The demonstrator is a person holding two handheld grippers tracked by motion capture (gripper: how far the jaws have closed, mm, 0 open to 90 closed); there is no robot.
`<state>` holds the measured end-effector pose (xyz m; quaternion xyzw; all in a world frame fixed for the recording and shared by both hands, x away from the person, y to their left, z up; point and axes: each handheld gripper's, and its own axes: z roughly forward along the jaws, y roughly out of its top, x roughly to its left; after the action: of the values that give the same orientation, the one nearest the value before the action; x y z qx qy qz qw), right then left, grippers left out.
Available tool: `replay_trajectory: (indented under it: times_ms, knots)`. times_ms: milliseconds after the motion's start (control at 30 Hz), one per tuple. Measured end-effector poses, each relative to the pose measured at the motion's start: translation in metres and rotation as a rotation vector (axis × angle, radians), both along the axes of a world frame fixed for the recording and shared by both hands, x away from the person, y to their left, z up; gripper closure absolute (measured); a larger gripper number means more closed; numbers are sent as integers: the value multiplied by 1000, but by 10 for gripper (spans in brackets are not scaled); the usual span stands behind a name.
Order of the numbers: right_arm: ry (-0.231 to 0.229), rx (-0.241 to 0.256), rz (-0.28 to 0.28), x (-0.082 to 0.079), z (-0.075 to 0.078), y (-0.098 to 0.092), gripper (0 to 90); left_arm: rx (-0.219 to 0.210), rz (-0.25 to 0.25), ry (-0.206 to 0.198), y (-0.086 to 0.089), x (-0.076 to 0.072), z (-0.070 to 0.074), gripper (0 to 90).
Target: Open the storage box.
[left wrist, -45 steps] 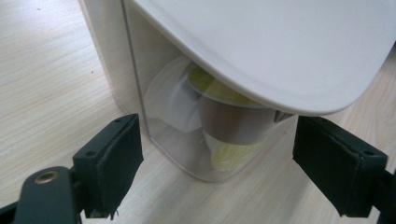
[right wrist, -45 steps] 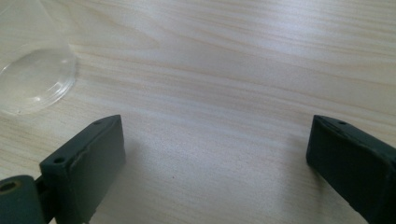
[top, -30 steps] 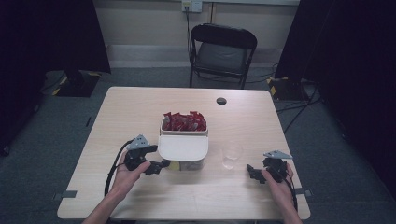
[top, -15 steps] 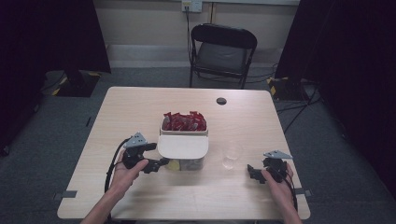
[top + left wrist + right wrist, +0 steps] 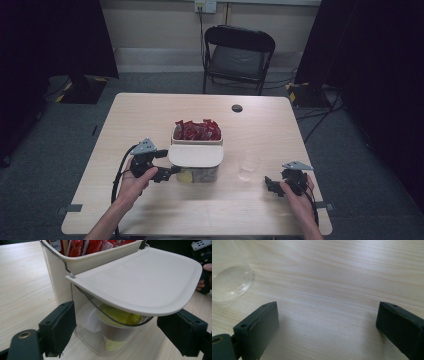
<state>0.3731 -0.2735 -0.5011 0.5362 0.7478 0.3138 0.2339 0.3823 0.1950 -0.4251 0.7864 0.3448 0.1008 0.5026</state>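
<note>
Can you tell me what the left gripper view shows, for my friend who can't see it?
The left gripper, jaws wide open, faces a cream container with its flat lid sticking out. Red packets fill the top, and a clear compartment below holds something yellow-green on the wooden table.

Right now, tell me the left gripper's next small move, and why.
Probably ease forward a little, then close. The left gripper is open, its fingers either side of the clear bin under the lid but not yet touching it. The right gripper rests open beside the cup.
</note>
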Motion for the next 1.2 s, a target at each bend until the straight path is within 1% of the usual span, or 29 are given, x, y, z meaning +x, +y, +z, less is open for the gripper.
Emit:
replay_trajectory:
  times_ms: [100, 133, 233, 367, 467, 533, 567, 600, 700, 767, 800, 867, 933, 1033, 1200]
  knots:
    - [0, 0, 0, 0, 0, 0, 41, 3, 9, 1, 2, 1, 1, 153]
    - [0, 0, 0, 0, 0, 0, 41, -11, 12, 0, 2, 2, 1, 154]
    - [0, 0, 0, 0, 0, 0, 41, -9, 23, 6, 3, 2, 1, 154]
    - [0, 0, 0, 0, 0, 0, 41, 1, 10, 11, 3, 4, 4, 155]
    - [0, 0, 0, 0, 0, 0, 41, -20, 10, 5, 4, 6, 8, 153]
    - [0, 0, 0, 0, 0, 0, 41, -15, 10, 1, 4, 7, 10, 154]
    - [0, 0, 0, 0, 0, 0, 41, -20, 11, -3, 4, 8, 11, 154]
    - [0, 0, 0, 0, 0, 0, 41, -36, 15, 2, 4, 9, 12, 153]
    - [0, 0, 0, 0, 0, 0, 41, -19, 11, 7, 4, 10, 13, 154]
    - [0, 0, 0, 0, 0, 0, 41, -29, 10, 6, 4, 12, 15, 153]
    - [0, -2, 1, 0, 0, 0, 41, -15, 11, 5, 4, 12, 16, 154]
    - [0, 0, 0, 0, 0, 0, 41, -14, 10, 0, 3, 13, 18, 155]
    - [0, 0, 0, 0, 0, 0, 41, -27, 14, -4, 3, 15, 20, 155]
    - [0, 0, 0, 0, 0, 0, 41, -32, 14, -3, 3, 16, 20, 155]
    - [0, 0, 0, 0, 0, 0, 41, -23, 13, 3, 4, 19, 19, 155]
